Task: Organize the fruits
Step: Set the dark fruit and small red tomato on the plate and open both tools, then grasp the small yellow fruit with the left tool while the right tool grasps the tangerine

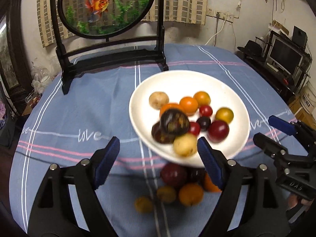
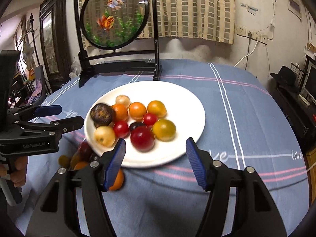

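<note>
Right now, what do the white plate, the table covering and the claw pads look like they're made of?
White plate: probably glazed ceramic, smooth with a soft sheen; melamine is possible. Blue tablecloth: woven fabric, matte, creased, with striped lines and "love" lettering. Right claw pads: blue ribbed rubber or soft plastic on black, likely plastic, arms.

We are seeing white plate (image 2: 189,98) carrying orange, red, yellow, dark purple fruits (image 2: 137,110); blue cloth (image 1: 88,102) showing pink-white stripes; claw pads (image 1: 107,159) showing blue.
</note>
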`<action>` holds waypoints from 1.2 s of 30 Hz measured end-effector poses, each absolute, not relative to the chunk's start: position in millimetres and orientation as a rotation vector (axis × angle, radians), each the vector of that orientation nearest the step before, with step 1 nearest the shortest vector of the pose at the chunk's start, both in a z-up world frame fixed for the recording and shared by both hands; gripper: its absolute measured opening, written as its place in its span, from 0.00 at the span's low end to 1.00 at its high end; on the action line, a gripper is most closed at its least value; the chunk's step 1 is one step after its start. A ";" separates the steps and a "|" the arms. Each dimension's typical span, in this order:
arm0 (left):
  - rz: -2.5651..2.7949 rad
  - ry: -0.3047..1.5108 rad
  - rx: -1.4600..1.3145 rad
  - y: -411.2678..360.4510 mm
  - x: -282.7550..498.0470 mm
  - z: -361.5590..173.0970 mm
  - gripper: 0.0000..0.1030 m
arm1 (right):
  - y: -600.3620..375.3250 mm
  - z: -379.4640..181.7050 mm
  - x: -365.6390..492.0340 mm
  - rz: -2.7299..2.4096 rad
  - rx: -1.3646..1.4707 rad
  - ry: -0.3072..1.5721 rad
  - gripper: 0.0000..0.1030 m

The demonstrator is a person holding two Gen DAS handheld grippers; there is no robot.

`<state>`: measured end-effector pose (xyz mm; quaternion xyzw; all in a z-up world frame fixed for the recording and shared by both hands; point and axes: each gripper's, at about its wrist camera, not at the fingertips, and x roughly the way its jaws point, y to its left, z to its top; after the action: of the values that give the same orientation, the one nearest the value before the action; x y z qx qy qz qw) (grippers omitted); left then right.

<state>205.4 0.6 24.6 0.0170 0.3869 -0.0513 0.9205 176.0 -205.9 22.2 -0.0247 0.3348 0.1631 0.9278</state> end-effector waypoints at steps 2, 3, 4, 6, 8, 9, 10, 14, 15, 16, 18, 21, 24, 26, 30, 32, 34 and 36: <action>-0.103 0.805 0.040 2.9 196.7 21.1 0.80 | -205.3 20.0 165.5 0.340 -0.059 0.691 0.62; -0.101 0.809 0.046 4.0 191.5 18.7 0.80 | -205.3 18.4 160.7 0.343 -0.060 0.692 0.62; -0.100 0.812 0.051 5.4 187.3 16.8 0.80 | -205.8 16.4 156.4 0.345 -0.056 0.695 0.62; -0.097 0.811 0.059 8.2 179.0 12.7 0.80 | -206.7 12.8 150.1 0.349 -0.045 0.701 0.62; -0.093 0.804 0.077 11.9 167.9 7.8 0.80 | -208.5 7.0 144.6 0.346 -0.025 0.708 0.62; -0.093 0.803 0.086 13.8 162.6 5.2 0.80 | -209.5 4.6 142.9 0.346 -0.012 0.711 0.62; -0.095 0.805 0.090 14.7 159.0 3.9 0.80 | -210.1 2.1 141.6 0.348 0.002 0.716 0.62; -0.087 0.830 0.090 23.5 149.1 -6.3 0.80 | -210.7 -5.9 140.0 0.369 0.039 0.737 0.62; -0.085 0.840 0.083 25.7 148.7 -9.7 0.80 | -209.8 -6.6 139.8 0.372 0.037 0.738 0.62; -0.084 0.848 0.073 27.5 148.8 -13.3 0.80 | -209.0 -6.9 139.6 0.377 0.038 0.737 0.62; -0.075 0.856 0.073 28.0 150.1 -20.2 0.80 | -209.7 -7.6 138.2 0.388 0.039 0.736 0.62; -0.067 0.874 0.094 24.8 153.7 -30.1 0.79 | -209.0 -10.4 137.2 0.399 0.039 0.741 0.62; -0.074 0.896 0.090 24.0 159.1 -38.2 0.75 | -208.9 -12.1 137.9 0.412 0.044 0.753 0.62; -0.095 0.905 0.080 23.8 161.4 -40.7 0.68 | -208.3 -12.1 137.4 0.419 0.043 0.753 0.62; -0.160 0.901 0.086 19.3 161.5 -41.4 0.56 | -206.7 -11.7 136.2 0.435 0.042 0.751 0.62; -0.213 0.894 0.083 15.8 160.1 -40.9 0.34 | -205.7 -12.4 136.1 0.441 0.041 0.756 0.62; -0.212 0.880 0.115 11.0 156.3 -39.6 0.30 | -204.8 -13.5 136.1 0.436 0.035 0.758 0.62; -0.213 0.878 0.114 11.3 154.6 -39.7 0.30 | -204.0 -15.4 136.4 0.432 0.031 0.765 0.62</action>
<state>154.6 11.3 -39.7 0.0549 0.4239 -0.1028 0.8982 136.4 -204.0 -15.4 0.0149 0.3704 0.2089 0.9050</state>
